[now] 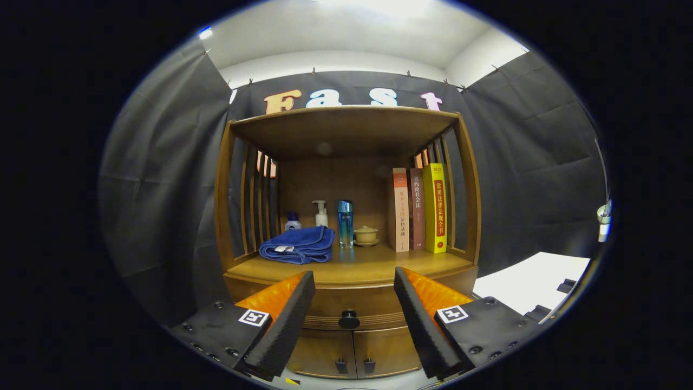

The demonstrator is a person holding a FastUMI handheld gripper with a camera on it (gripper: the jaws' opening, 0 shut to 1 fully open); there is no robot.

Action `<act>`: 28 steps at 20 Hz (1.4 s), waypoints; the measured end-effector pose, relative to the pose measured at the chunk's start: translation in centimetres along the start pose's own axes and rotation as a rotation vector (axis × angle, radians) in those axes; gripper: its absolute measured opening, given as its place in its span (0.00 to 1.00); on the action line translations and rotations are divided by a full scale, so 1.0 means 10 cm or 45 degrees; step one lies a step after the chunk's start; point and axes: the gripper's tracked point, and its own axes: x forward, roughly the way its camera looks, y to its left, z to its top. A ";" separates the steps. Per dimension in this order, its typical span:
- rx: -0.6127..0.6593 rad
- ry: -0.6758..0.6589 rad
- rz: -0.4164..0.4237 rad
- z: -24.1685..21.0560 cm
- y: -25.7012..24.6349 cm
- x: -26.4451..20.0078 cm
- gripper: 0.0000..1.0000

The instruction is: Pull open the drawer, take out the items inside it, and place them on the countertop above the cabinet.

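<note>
Gripper view: gripper (353, 303) held with fingers spread wide apart, gripping nothing, aimed at the wooden cabinet (346, 216). Framed squarely between the fingers and beyond their tips, the dark round drawer knob (349, 319), with the drawer front (346, 306) flush and closed, so whatever lies inside stays hidden. Judged as the very first step: approach for the pull, nothing yet touched. Called for next, probably: a straight advance so the knob sits between the fingers, a close on it, then a level pull back. Above the drawer and farther ahead, the countertop (373, 268), where the items are meant to end up, already carrying one folded blue towel (298, 245), one small bottle with a blue cap (293, 222), one white pump bottle (321, 213), one tall blue bottle (345, 222), one lidded yellowish cup on a saucer (366, 235), and three upright books (419, 209) to the right of the cup. Bare room left on the front strip of the countertop. Below the drawer, two cupboard doors (352, 352), each with one small dark handle.
</note>
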 end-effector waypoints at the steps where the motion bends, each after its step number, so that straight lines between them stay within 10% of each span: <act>1: -0.001 0.001 0.000 -0.01 0.00 0.00 0.97; 28: 0.062 -0.006 -0.030 -0.01 -0.05 0.01 0.97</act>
